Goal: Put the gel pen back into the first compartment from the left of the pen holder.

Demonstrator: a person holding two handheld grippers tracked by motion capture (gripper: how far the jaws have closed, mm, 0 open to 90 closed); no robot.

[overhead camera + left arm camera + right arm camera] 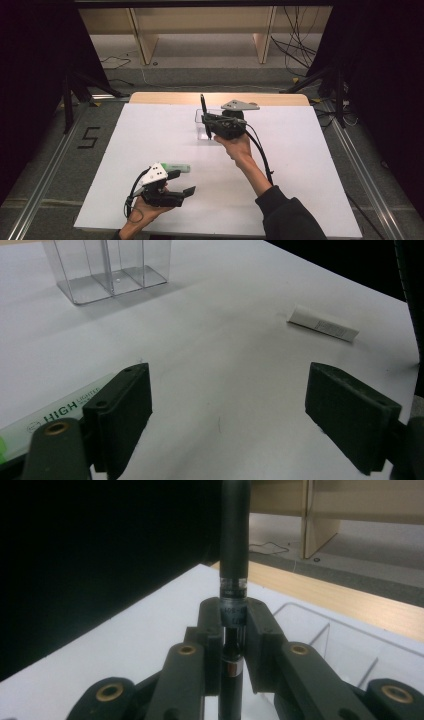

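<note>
Black pen [235,555] upright, clamped in right tool [234,625] over clear organizer's rim [320,617]; left tool [227,415] released.

A dark pen [234,580] is clamped upright between the two black jaws of the right gripper [233,625], its barrel rising past the top edge. A band of small print is seen just above the jaws, too blurred to be read. Beyond them, a clear plastic organizer [345,630] is seen on the white counter [125,645], apparently divided into compartments. Wooden furniture legs [320,530] are seen farther off.
</note>
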